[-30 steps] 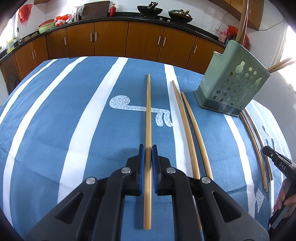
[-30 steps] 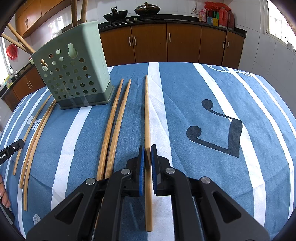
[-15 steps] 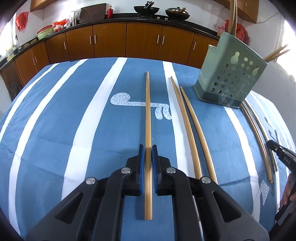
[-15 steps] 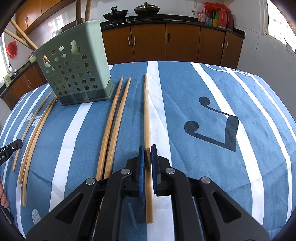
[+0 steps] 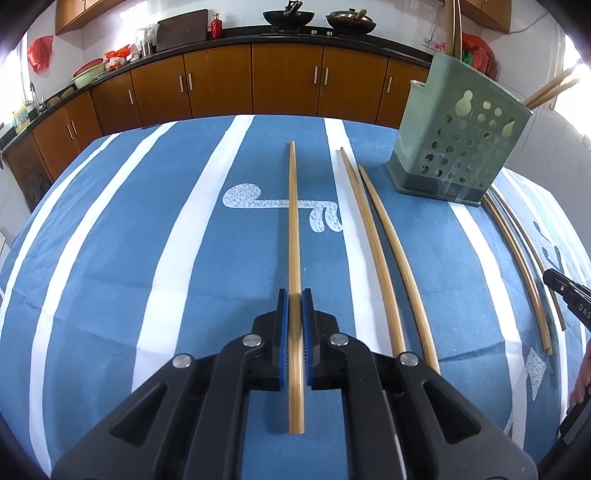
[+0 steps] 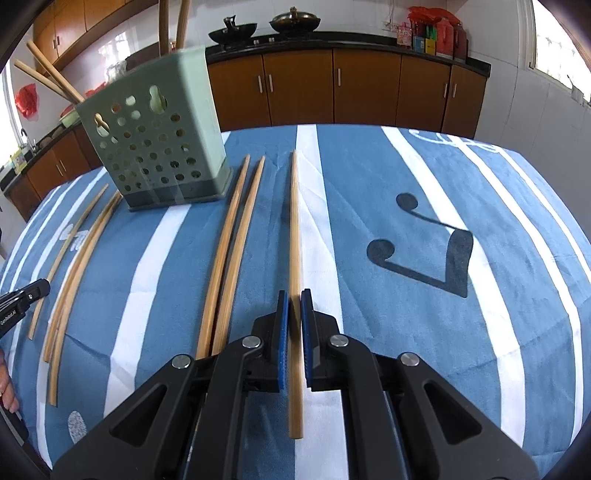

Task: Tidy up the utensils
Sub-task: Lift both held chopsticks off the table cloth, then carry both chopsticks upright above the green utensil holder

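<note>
We hold one chopstick (image 5: 293, 236) in our left gripper (image 5: 294, 325) and one (image 6: 294, 236) in our right gripper (image 6: 294, 325), jaws closed narrow on each, above the striped surface (image 5: 147, 258). Two loose chopsticks (image 5: 384, 254) lie between us beside the green holder (image 5: 458, 147), three more past it. Since a second ago, both held sticks have risen slightly.

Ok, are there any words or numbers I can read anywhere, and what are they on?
"DAS", cut off at the picture edge: black body of the right gripper, in the left wrist view.
Tiny white print, perhaps "GetRobot.AI": black body of the left gripper, in the right wrist view.
Colourful boxes on the counter: too small to read.
Blue striped tablecloth: only a black music note.
</note>
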The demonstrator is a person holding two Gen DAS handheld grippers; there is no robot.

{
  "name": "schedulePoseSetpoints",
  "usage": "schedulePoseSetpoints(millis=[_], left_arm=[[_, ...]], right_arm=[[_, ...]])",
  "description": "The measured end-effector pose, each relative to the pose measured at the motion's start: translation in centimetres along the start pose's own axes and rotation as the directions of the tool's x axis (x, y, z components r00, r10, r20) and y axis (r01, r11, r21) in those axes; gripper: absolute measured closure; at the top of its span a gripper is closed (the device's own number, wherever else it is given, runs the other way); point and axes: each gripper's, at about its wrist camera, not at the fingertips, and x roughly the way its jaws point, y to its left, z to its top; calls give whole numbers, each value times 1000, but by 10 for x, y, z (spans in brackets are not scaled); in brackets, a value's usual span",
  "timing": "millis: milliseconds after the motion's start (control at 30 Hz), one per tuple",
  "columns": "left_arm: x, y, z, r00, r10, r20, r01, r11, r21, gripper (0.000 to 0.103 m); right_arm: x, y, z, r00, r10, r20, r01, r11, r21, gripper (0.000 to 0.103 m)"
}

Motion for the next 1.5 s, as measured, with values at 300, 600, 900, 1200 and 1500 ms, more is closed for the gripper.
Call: schedulePoseSetpoints(millis=[300, 600, 900, 1200, 1500], left_arm=[[-28, 4, 8, 998, -27, 63, 28, 999, -16, 95], [-74, 6, 28, 979, -50, 199, 58, 998, -34, 95], [-110, 6, 43, 947, -65, 314, 84, 995, -46, 95], [-129, 0, 56, 930, -82, 359, 90, 996, -6, 95], [-176, -14, 77, 880, -170, 443, 155, 985, 71, 95]], right_arm=[[-27, -4, 10, 997, 10, 73, -11, 1000, 12, 96], [-60, -12, 28, 981, 30, 192, -42, 997, 58, 96], [-86, -16, 38, 958, 46, 283, -71, 995, 76, 96], [-106, -10, 56, 934, 58, 354, -75, 996, 36, 96], [-160, -9, 91, 861, 164, 481, -190, 982, 6, 96]])
